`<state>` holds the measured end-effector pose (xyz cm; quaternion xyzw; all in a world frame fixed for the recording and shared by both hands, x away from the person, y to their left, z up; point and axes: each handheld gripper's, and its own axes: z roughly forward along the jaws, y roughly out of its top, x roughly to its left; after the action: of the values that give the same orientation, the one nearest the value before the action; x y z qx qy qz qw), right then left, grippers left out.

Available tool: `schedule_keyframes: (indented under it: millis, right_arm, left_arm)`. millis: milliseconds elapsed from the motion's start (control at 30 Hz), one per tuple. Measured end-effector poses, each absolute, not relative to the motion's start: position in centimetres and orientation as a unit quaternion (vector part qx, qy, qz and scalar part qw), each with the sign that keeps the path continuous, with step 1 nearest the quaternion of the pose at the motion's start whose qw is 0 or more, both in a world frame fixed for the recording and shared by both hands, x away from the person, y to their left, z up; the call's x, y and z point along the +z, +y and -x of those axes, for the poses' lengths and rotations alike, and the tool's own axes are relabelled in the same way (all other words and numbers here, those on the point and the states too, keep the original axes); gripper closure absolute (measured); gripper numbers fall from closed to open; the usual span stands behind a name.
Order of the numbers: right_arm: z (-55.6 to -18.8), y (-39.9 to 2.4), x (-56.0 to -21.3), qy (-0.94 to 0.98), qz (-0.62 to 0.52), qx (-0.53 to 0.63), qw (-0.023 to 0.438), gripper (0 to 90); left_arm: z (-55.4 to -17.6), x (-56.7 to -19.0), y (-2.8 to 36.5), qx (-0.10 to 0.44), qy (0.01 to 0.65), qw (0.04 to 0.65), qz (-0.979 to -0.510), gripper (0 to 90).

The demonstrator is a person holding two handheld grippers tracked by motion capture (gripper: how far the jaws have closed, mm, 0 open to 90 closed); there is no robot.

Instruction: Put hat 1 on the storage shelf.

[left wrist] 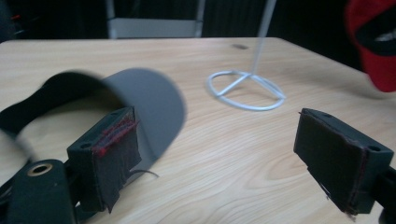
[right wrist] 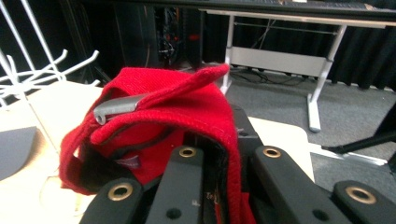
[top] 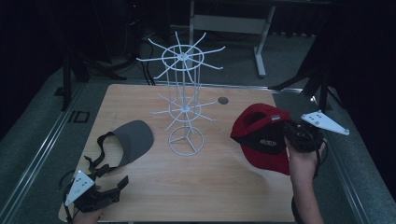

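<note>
Cap [top: 261, 135], red and soft, is hanging near the table's [top: 219, 186] right edge, lifted off the wood. It is looking light and floppy, its knit crown folding over, so a pinch on the rear band by the grey buckle [right wrist: 116, 106] is suiting it better than the limp crown. The right gripper [right wrist: 219, 186] is clenching that red fabric between its jaws. The left gripper [left wrist: 215, 154] is hovering near the front left corner, jaws spread wide and grasping nothing, the grey visor [top: 128, 142] lying just beyond them beside the rack [top: 184, 102].
</note>
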<state>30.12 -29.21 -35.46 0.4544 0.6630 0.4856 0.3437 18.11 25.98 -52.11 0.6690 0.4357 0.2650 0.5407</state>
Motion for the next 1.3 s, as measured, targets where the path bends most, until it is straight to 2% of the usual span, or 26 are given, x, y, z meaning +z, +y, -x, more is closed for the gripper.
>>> schedule_keyframes:
  millis: [467,800,1300]
  right_arm:
    - [-28.5,-28.4,-34.1,0.668,-0.431,0.503,0.339,85.6]
    - [-27.7,-28.3,-33.3,0.664,-0.421,0.519,0.335,85.6]
    - [-25.9,-27.6,-31.4,0.665,-0.393,0.542,0.330,85.6]
  left_arm:
    - [-20.0,-49.1,21.4,0.239,0.363,0.546,-0.716,15.7]
    - [-21.6,-46.8,17.2,0.218,0.311,0.572,-0.727,15.7]
    - [-23.4,-42.5,10.8,0.220,0.230,0.586,-0.745,15.7]
